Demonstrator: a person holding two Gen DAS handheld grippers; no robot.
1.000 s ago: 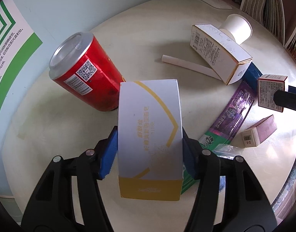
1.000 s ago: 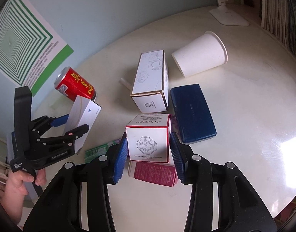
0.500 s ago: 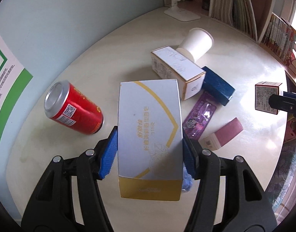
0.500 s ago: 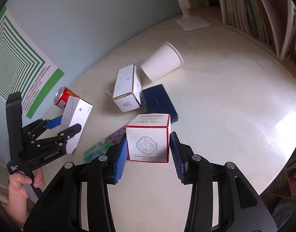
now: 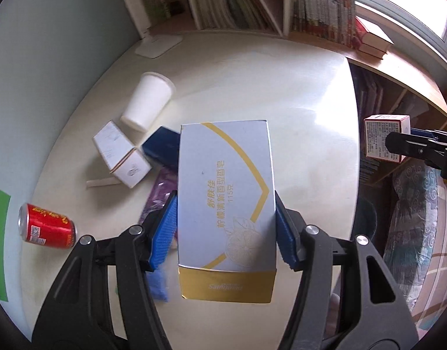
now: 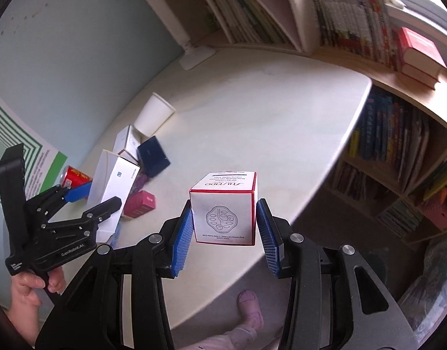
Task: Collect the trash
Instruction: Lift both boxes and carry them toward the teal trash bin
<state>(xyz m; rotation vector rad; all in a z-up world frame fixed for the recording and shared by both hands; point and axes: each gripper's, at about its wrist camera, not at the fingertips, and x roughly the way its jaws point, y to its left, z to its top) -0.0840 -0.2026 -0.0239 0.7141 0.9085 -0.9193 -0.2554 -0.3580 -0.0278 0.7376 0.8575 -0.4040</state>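
The left claw (image 5: 226, 227) pinches a pale blue-and-gold cardboard soap box (image 5: 225, 201) at lower centre, held above the cream round table (image 5: 305, 93). The right claw (image 6: 225, 227) pinches a small white red-edged cardboard cube box (image 6: 225, 213) over the table's near edge (image 6: 282, 242); floor and a bookshelf (image 6: 398, 151) lie beyond. The table's right half is bare. At left lie a tipped white paper cup (image 5: 146, 102), a white carton (image 5: 120, 154), a dark blue box (image 5: 162, 148) and a red drink can (image 5: 47, 227).
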